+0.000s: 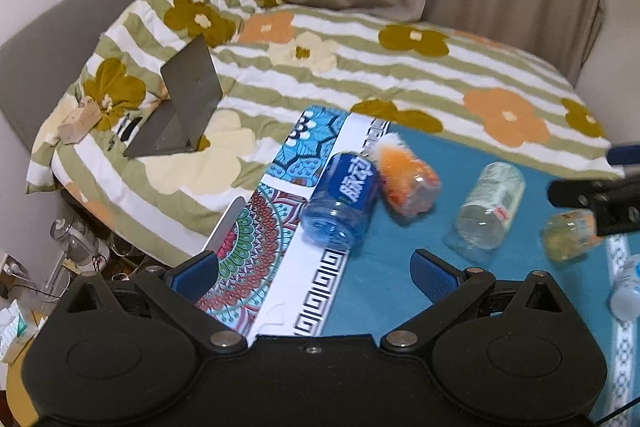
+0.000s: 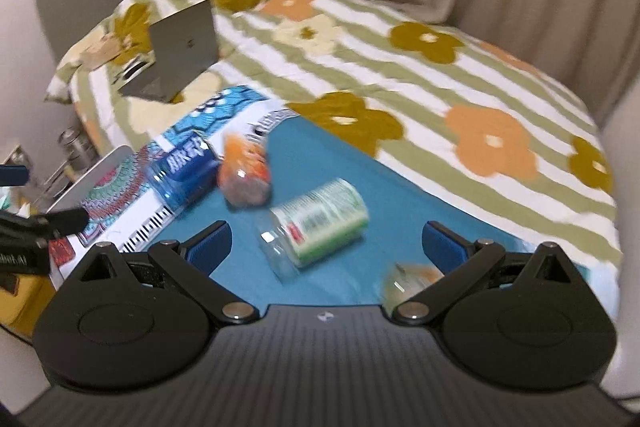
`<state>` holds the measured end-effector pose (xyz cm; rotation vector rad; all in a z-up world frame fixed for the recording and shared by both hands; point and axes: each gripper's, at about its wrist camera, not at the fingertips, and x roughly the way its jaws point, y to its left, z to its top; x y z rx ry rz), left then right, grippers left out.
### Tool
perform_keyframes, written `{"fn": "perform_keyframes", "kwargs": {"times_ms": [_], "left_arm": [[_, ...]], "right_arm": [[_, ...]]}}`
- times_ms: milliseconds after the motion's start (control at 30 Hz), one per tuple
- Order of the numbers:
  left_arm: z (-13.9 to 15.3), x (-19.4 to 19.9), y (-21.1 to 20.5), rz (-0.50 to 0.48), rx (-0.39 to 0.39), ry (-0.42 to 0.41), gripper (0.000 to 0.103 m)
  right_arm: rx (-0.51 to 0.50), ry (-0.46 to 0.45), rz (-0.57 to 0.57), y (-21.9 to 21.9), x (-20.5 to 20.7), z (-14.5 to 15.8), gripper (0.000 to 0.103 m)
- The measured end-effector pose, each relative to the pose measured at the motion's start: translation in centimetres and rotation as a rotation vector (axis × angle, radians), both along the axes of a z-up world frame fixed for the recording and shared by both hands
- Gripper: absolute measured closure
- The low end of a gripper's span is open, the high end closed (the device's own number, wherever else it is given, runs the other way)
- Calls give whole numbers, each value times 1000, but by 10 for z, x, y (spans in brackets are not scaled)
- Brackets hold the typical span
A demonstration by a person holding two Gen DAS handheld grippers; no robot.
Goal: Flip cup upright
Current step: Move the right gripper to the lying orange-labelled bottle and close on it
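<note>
While both grippers, left gripper (image 1: 316, 271) and right gripper (image 2: 326, 247), are hovering wide and empty, the green-labelled cup (image 2: 316, 223) lying centre-frame is risking rolling into the orange cup (image 2: 246, 175).

Right hand-held gripper (image 2: 326, 247), jaws spread wide with nothing between the blue pads (image 2: 210, 247), over a bench with a teal cloth (image 2: 384, 195) bordered at left by a patterned runner (image 2: 120, 187). Four cut-bottle cups lie on their sides: a blue one (image 2: 182, 173) on the runner, an orange one (image 2: 244, 173) just beside it, a green-labelled clear one (image 2: 316, 227) between the pads, and a blurred yellowish one (image 2: 408, 281) partly hidden behind the right finger linkage. Behind stands a bed with a flowered striped quilt (image 2: 400, 75) carrying an open grey laptop (image 2: 176, 51); the other hand-held gripper (image 2: 36, 223) enters at the left edge, its jaw state unclear.
</note>
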<state>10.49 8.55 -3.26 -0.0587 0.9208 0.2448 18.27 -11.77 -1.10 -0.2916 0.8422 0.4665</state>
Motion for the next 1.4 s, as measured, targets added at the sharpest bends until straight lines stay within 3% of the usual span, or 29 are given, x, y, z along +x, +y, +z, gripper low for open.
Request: {"fn": "perform_keyframes", "kwargs": {"times_ms": [267,567,800,1100,1400], "left_arm": [[-37,40,25,-52,-27,93,0],[-66,64,34,-123,-50,159,0],[-78,74,38,-143,-72,183,0],[-86,77,36,-163,-86,201,0],[-83,75,36,-157,-82,195,0]], "right_arm": [[-50,141,112,71,75,-47,0],[-69,253,170,118,115,-88,0],[-84,315,185,134,128,-111,0],[-51,385,177,134,134,-127,26],[-37,371,156,131,132,-123,27]]}}
